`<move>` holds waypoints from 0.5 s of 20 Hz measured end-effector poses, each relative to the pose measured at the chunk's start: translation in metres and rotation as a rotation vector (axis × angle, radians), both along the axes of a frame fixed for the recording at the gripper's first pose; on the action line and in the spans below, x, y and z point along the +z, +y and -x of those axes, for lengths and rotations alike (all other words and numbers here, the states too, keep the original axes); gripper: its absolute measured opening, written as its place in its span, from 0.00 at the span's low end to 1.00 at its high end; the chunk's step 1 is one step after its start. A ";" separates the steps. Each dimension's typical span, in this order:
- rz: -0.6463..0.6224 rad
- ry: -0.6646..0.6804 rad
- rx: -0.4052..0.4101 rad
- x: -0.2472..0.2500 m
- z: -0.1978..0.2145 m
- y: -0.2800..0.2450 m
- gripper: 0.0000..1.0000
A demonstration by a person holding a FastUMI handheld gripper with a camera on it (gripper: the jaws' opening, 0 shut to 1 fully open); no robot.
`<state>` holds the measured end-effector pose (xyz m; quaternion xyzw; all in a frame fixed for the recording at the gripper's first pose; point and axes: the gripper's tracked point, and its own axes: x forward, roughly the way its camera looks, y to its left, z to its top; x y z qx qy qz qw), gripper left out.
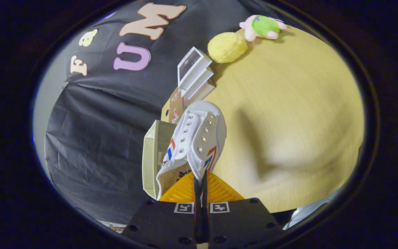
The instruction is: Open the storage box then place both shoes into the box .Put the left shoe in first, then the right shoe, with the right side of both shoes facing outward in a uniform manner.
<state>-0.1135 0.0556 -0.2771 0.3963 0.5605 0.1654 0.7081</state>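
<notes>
A white canvas shoe [195, 138] with red and blue stripes and metal eyelets hangs from my gripper [200, 180]. The fingers are pressed together on the shoe's upper edge near the heel opening. The shoe's toe points away from me, and the shoe is lifted above the wooden table [288, 121]. Just to the left of the shoe, partly behind it, stands the beige storage box [152, 155] with its open flap [171, 109] beyond. Whether a shoe lies inside the box is hidden.
Beyond the box lean a few white-edged flat cartons [195, 72]. A yellow plush [227, 47] and a green-and-pink plush toy [263, 26] lie at the table's far end. Black cloth wall [98, 131] stands to the left.
</notes>
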 end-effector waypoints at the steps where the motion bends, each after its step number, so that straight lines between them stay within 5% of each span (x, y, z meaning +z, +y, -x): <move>1: -0.009 -0.011 0.001 0.008 -0.004 0.006 0.03; 10: -0.052 -0.088 0.008 0.064 -0.012 0.074 0.03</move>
